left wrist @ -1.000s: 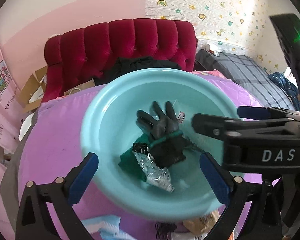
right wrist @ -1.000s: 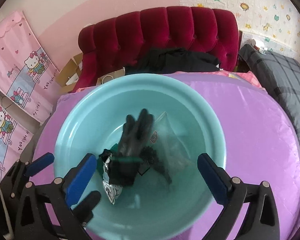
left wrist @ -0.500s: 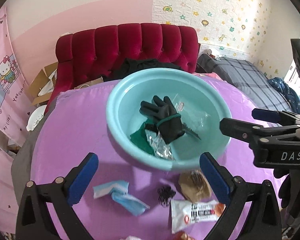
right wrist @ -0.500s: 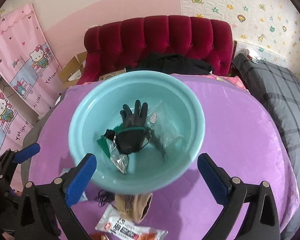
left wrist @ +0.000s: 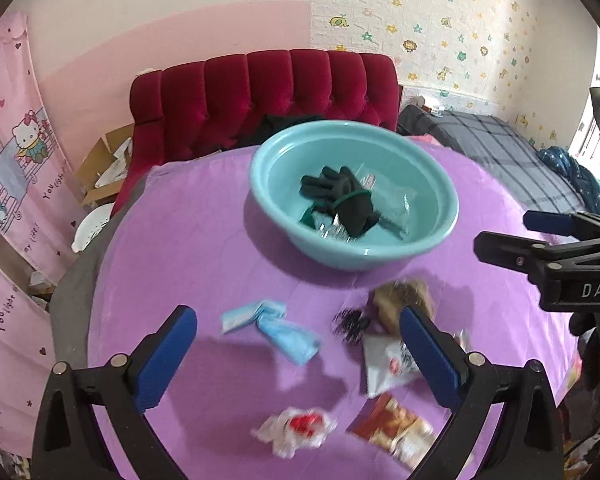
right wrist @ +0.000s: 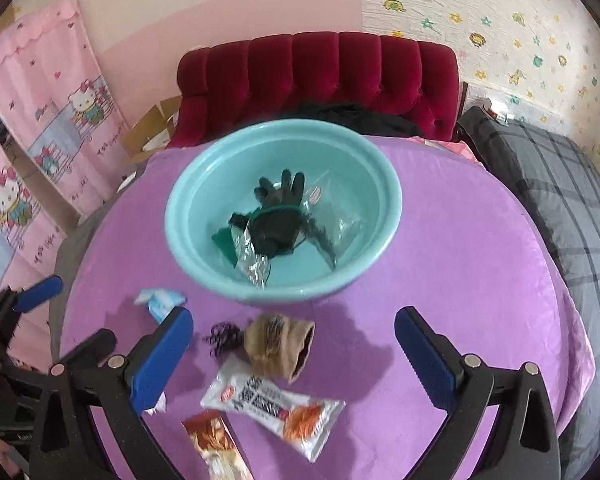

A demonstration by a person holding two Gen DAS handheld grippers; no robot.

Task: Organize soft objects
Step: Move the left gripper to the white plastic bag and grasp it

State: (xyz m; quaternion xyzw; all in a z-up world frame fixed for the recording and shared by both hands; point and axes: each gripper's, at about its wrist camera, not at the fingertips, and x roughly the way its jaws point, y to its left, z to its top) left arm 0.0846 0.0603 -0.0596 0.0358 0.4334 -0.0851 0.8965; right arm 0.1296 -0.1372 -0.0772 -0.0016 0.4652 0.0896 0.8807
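A teal basin (left wrist: 440, 224) (right wrist: 384, 184) stands on the purple table and holds a black glove (left wrist: 348, 196) (right wrist: 280, 208), a silver wrapper (right wrist: 254, 256) and a clear bag (right wrist: 336, 212). In front of it lie a tan sock (right wrist: 278, 344) (left wrist: 396, 298), a black hair tie (right wrist: 222, 340) (left wrist: 352, 322), a light blue mask (left wrist: 276, 328) (right wrist: 160, 300) and snack packets (right wrist: 272, 404). My left gripper (left wrist: 296, 356) is open and empty above the mask. My right gripper (right wrist: 294, 354) is open and empty above the sock.
The round table (right wrist: 460, 280) has a purple cloth. A red tufted sofa (right wrist: 320, 76) with dark clothes stands behind it. A grey plaid bed (right wrist: 560, 184) is at the right. A crumpled white and red wrapper (left wrist: 296, 430) lies near the front edge.
Both grippers have pulled back and up from the basin. The sock, hair tie, mask and packets in front of it have come into view.
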